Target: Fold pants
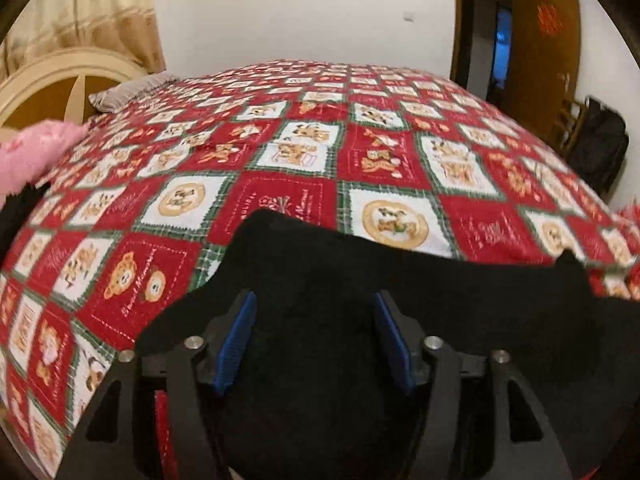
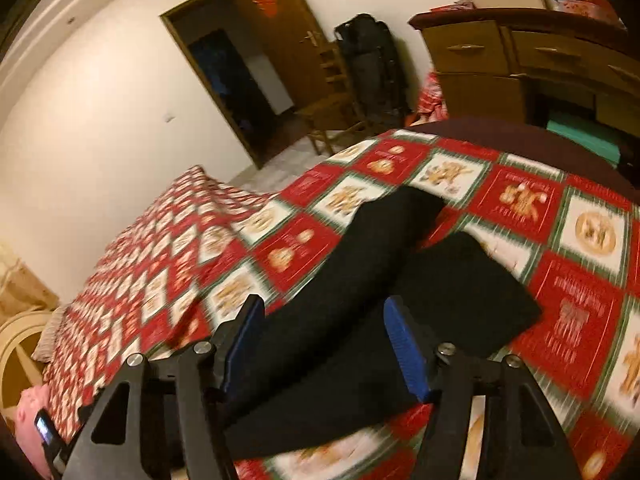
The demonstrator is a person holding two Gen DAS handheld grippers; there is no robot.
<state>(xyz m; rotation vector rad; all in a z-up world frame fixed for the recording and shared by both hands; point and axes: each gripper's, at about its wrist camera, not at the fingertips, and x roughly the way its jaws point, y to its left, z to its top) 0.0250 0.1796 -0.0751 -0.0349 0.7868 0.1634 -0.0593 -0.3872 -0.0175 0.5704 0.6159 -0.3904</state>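
Observation:
Black pants (image 1: 360, 280) lie on a bed with a red, white and green patchwork quilt (image 1: 280, 140). In the left wrist view the waist end spreads under and ahead of my left gripper (image 1: 316, 312), whose blue-padded jaws stand wide apart just above the cloth. In the right wrist view the two legs of the pants (image 2: 380, 280) run away toward the bed's foot, slightly parted. My right gripper (image 2: 324, 320) is open, its jaws astride the legs. Neither gripper holds the cloth.
A cream headboard (image 1: 52, 84) and a pink pillow (image 1: 32, 156) are at the bed's left. A wooden dresser (image 2: 520, 68), a chair (image 2: 332, 108) and a black bag (image 2: 372, 60) stand beyond the bed's foot, near an open door (image 2: 228, 88).

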